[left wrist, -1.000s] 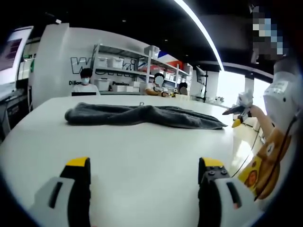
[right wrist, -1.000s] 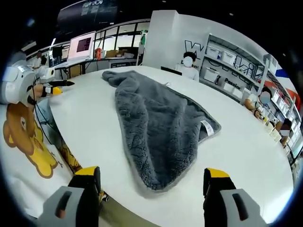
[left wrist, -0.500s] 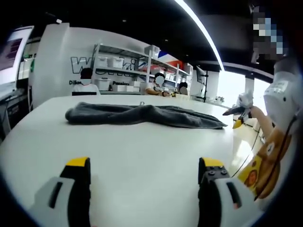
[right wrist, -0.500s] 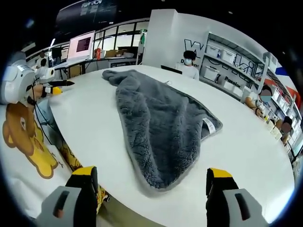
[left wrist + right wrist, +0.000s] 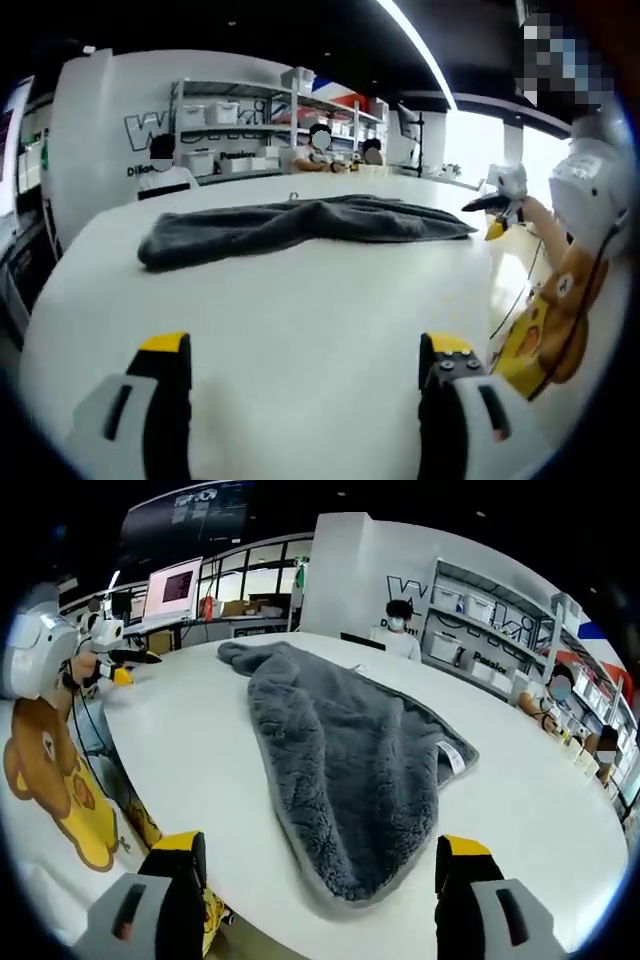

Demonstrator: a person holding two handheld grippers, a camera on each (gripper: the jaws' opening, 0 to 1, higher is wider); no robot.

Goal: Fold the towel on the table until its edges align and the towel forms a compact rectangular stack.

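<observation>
Lying rumpled lengthwise on the table (image 5: pixel 560 810), the grey towel (image 5: pixel 350 770) pointed one corner at the nearer right gripper (image 5: pixel 318 900); both grippers' jaws stood apart, empty.

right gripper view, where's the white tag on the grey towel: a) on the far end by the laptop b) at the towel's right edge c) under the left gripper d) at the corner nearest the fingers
b: the small white tag sits at the right edge of the grey towel, away from the near corner, with the towel spread unfolded on the white table.
</observation>
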